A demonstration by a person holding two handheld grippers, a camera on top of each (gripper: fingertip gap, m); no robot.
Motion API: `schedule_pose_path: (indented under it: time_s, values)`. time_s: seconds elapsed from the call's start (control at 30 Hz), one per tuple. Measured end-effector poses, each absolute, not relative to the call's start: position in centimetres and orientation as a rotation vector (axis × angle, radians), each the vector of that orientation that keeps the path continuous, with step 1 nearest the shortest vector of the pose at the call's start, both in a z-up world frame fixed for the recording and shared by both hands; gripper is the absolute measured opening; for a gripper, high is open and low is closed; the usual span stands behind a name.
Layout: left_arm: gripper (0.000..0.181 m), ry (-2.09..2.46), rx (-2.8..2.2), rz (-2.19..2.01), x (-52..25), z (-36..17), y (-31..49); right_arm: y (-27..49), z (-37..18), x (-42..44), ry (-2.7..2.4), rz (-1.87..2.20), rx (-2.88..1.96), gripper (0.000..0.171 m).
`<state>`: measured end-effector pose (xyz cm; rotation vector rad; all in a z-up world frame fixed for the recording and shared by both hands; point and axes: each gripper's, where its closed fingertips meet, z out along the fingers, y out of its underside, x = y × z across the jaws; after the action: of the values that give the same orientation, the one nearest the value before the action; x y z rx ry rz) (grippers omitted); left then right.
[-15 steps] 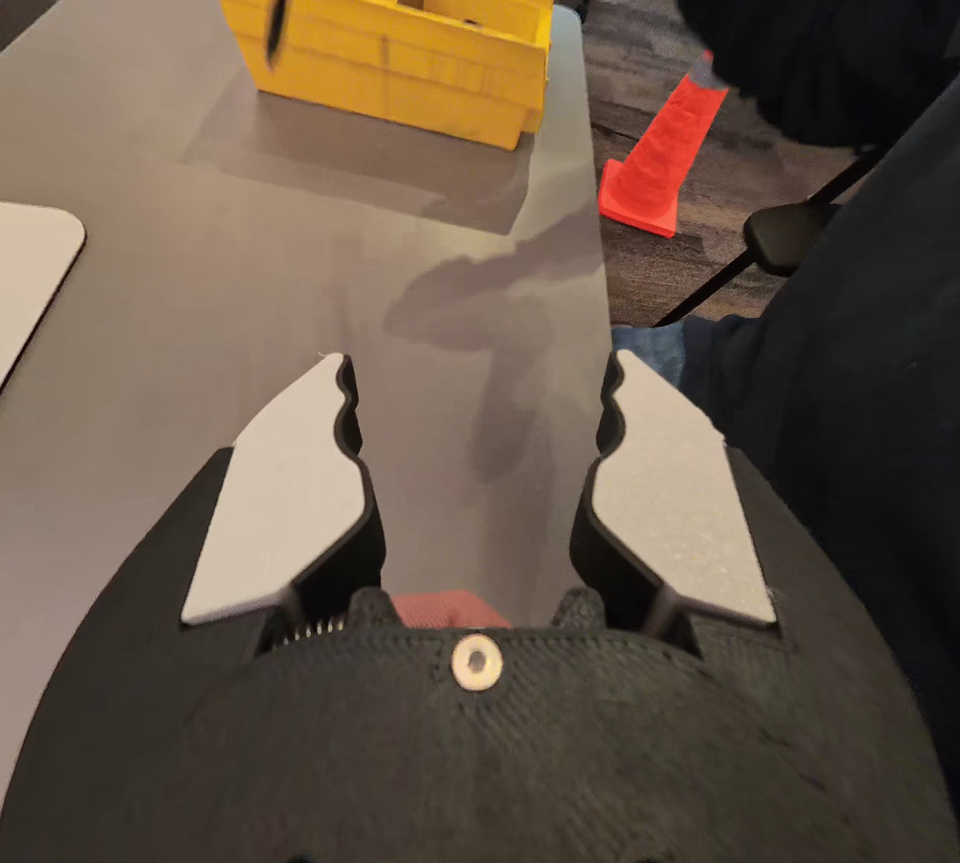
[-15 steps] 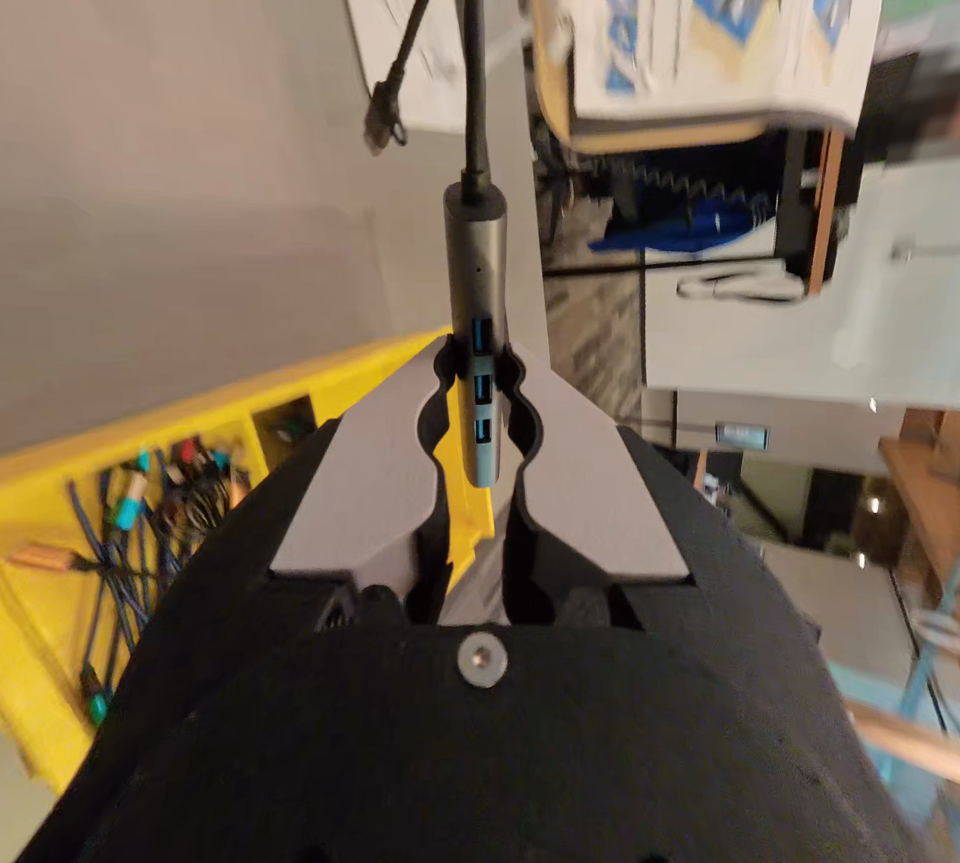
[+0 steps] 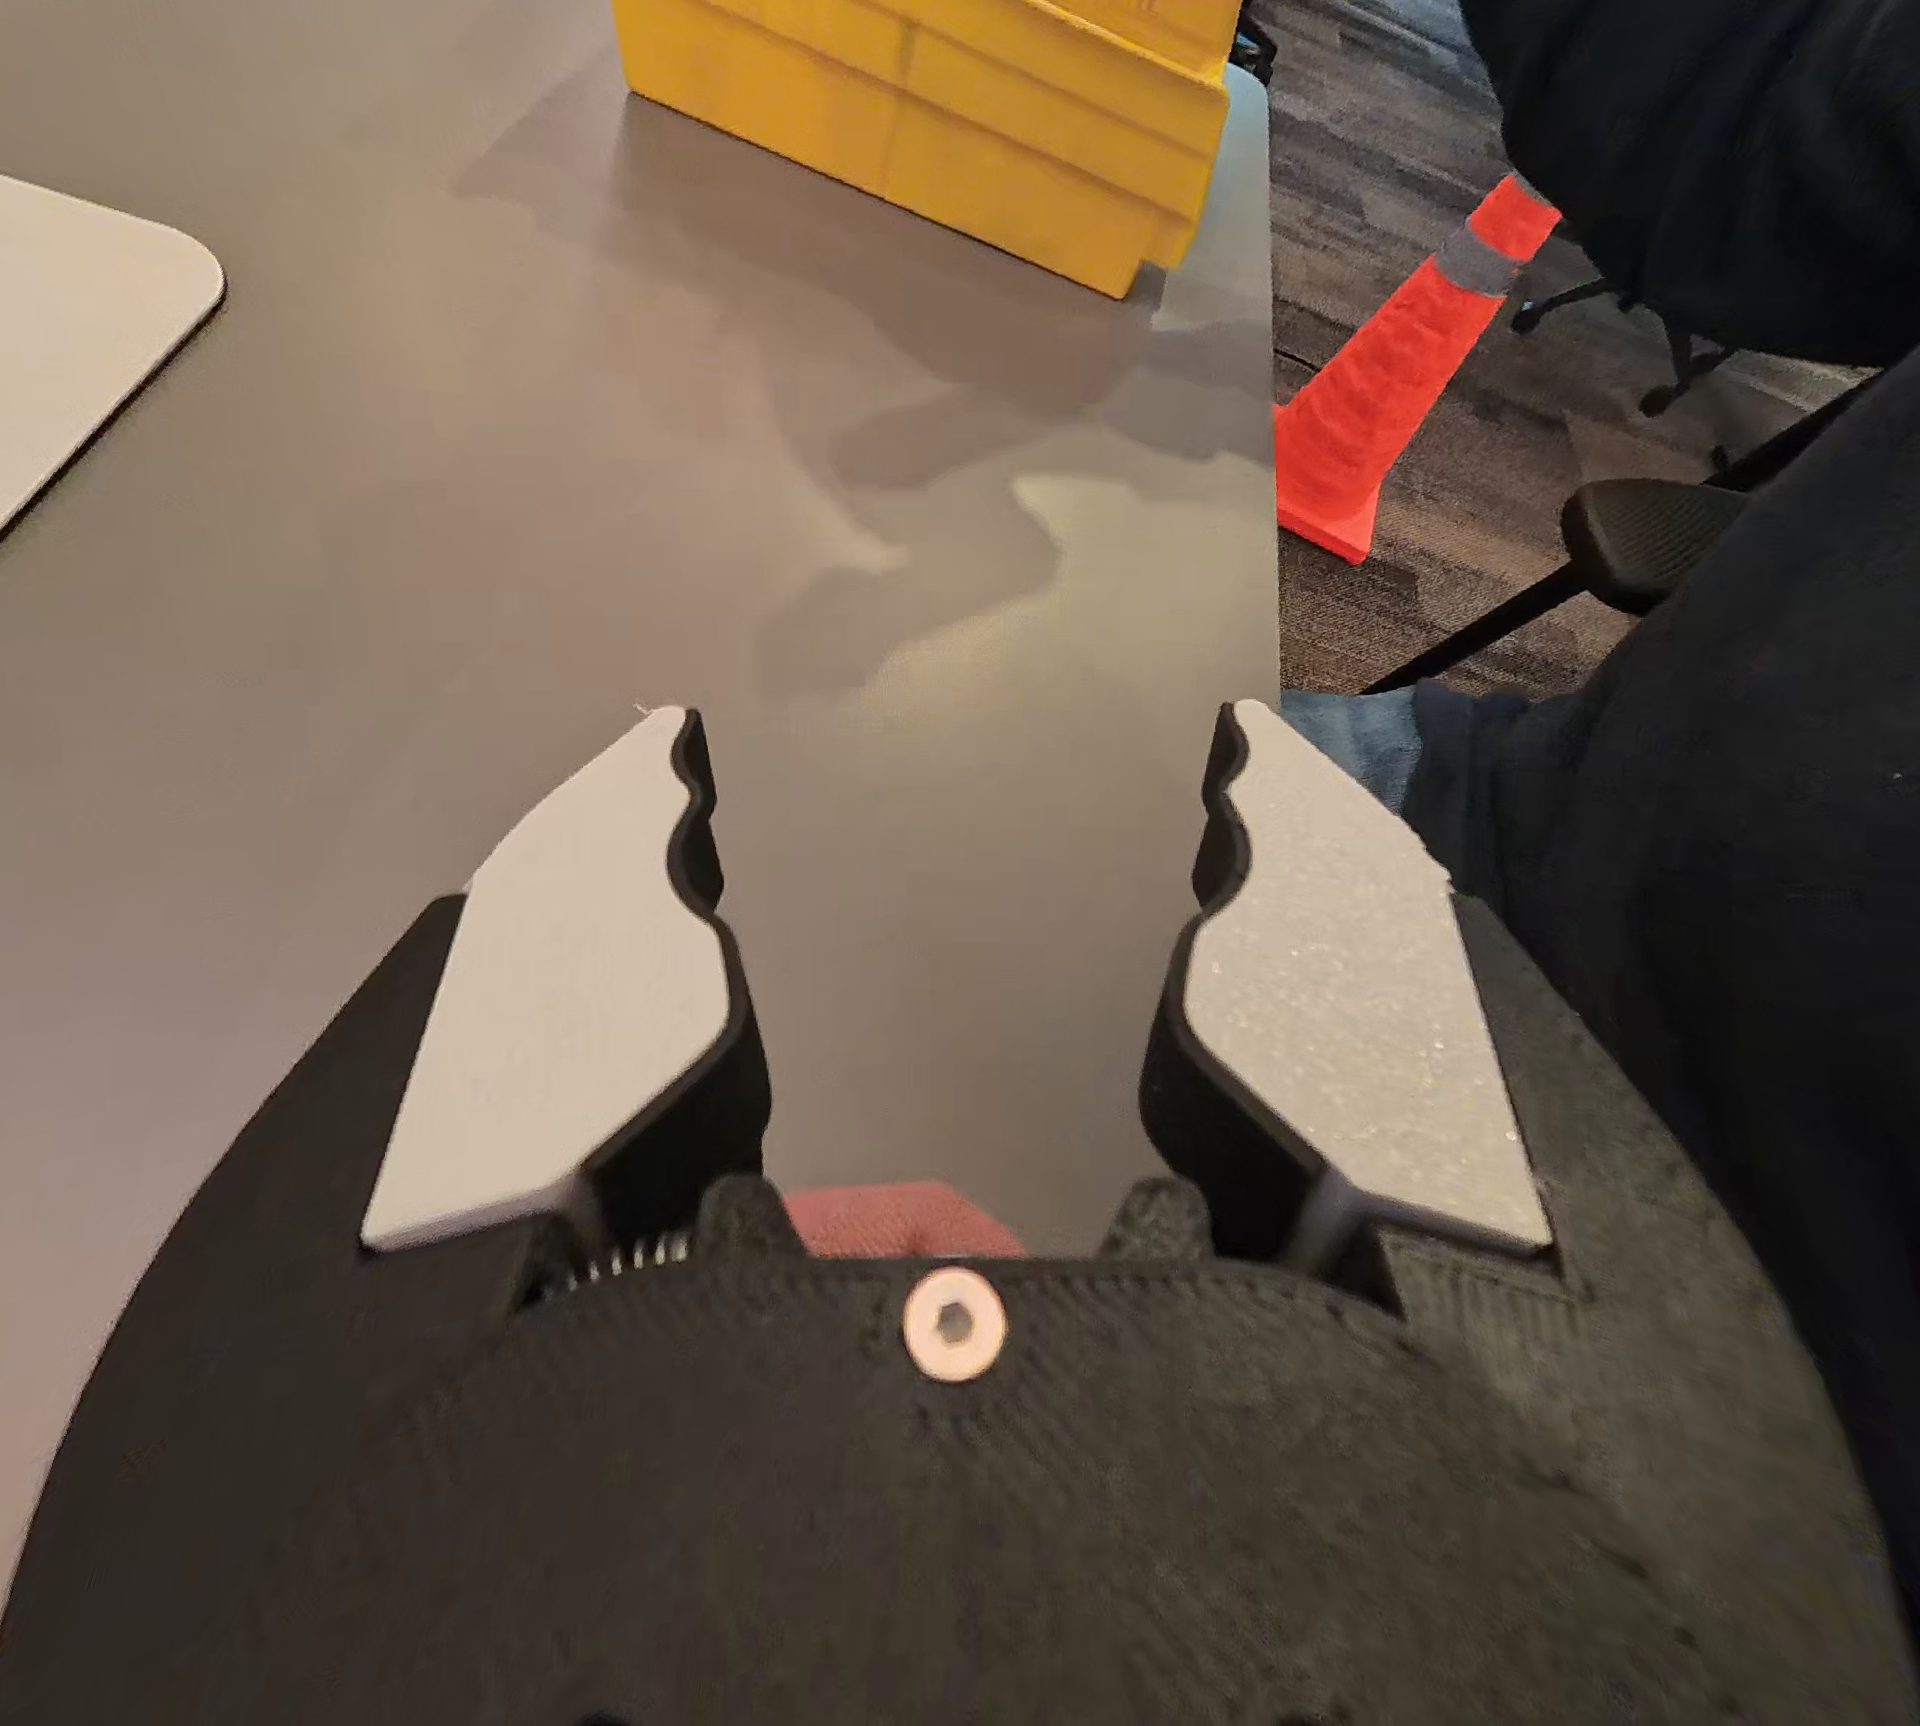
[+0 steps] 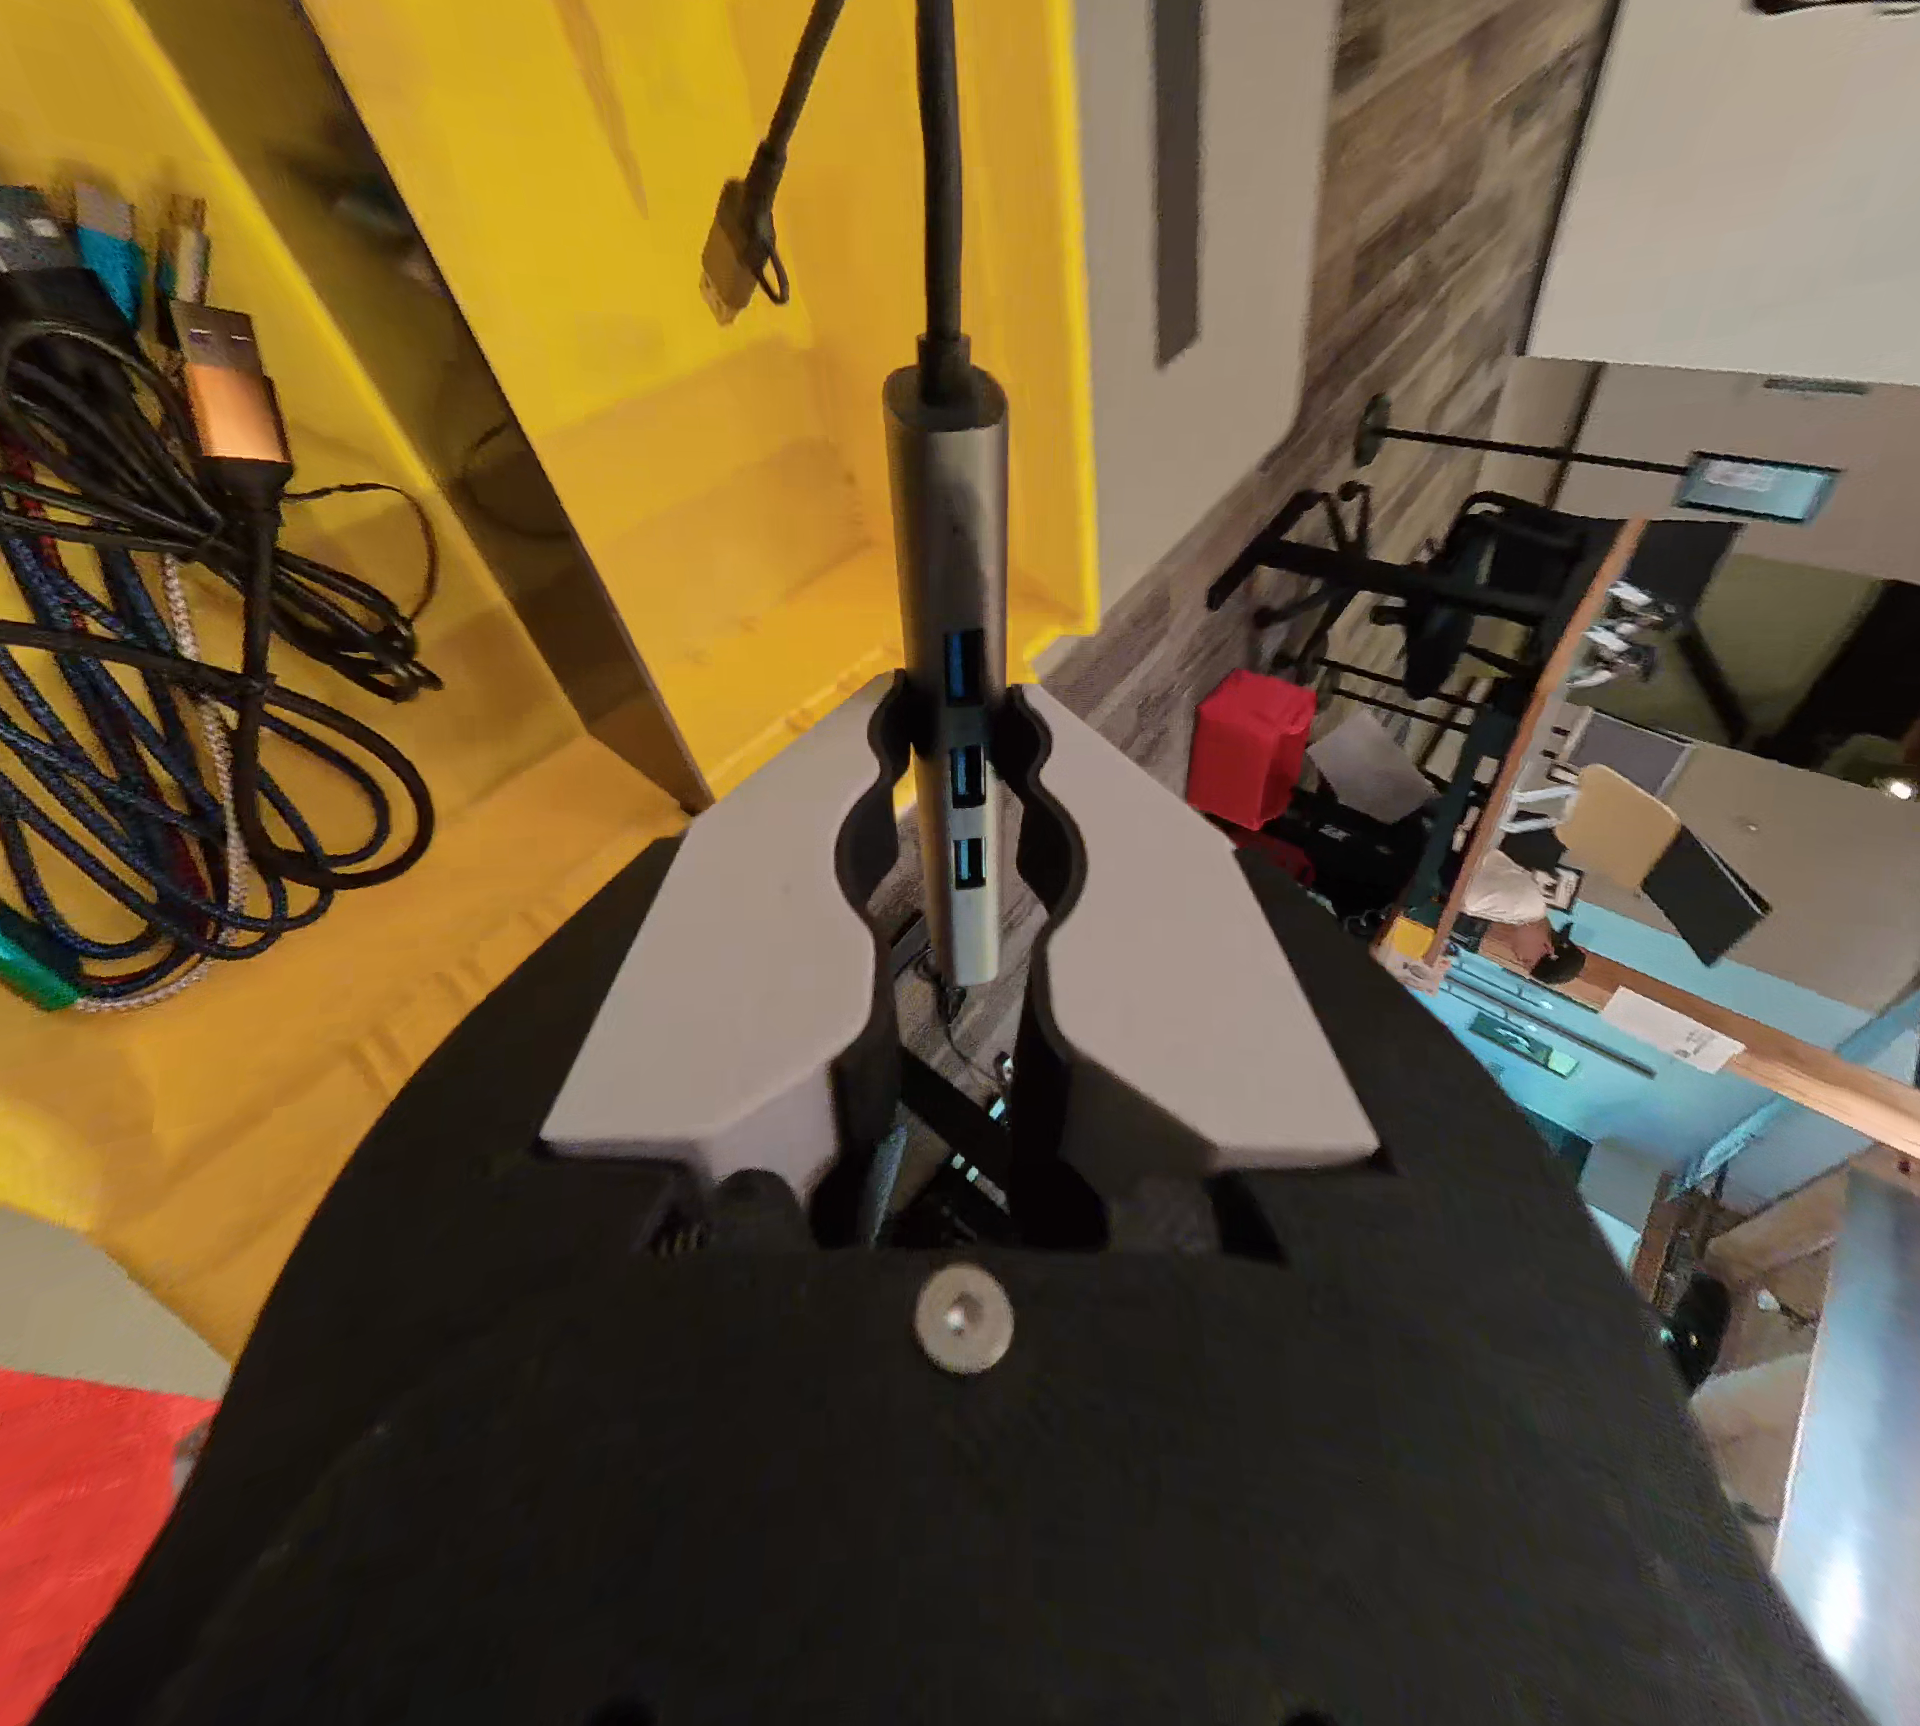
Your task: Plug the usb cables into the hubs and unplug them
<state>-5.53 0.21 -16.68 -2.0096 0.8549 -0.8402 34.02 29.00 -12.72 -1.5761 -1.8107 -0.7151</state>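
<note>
The right claw [image 4: 961, 715] pinches the hub [image 4: 954, 637] at frame centre; the left claw [image 3: 961, 726] is spread, empty. Cables [image 4: 156, 637] lie in the bin [image 4: 436, 66], left; nothing plugged yet.

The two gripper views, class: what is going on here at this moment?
A person holds a gripper in each hand. The right gripper is shut on a grey USB hub, held above a yellow bin; its three visible blue ports are empty. A tangle of USB cables lies in the bin. The left gripper is open and empty over the grey table.
</note>
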Motion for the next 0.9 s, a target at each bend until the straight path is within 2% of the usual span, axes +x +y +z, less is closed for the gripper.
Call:
schedule_pose_path:
  time_s: [0.27, 0.47, 0.63, 0.9]
  values:
    - [0.091, 0.849, -2.036, -0.836, -5.4, -17.9, -0.3, 30.4, -20.4, 31.0, -1.986, -0.651, -1.661, 0.014]
    - [0.091, 0.836, -2.053, -0.845, -5.7, -18.5, -0.4, 31.3, -23.6, 30.6, -2.045, -0.556, -1.764, 0.014]
    - [0.091, 0.833, -2.062, -0.852, -5.6, -18.9, -0.3, 30.4, -24.6, 30.3, -2.095, -0.337, -1.919, 0.019]
    - [0.092, 0.831, -2.063, -0.843, -5.5, -18.9, -0.3, 30.0, -24.8, 31.0, -2.124, -0.266, -2.015, 0.029]
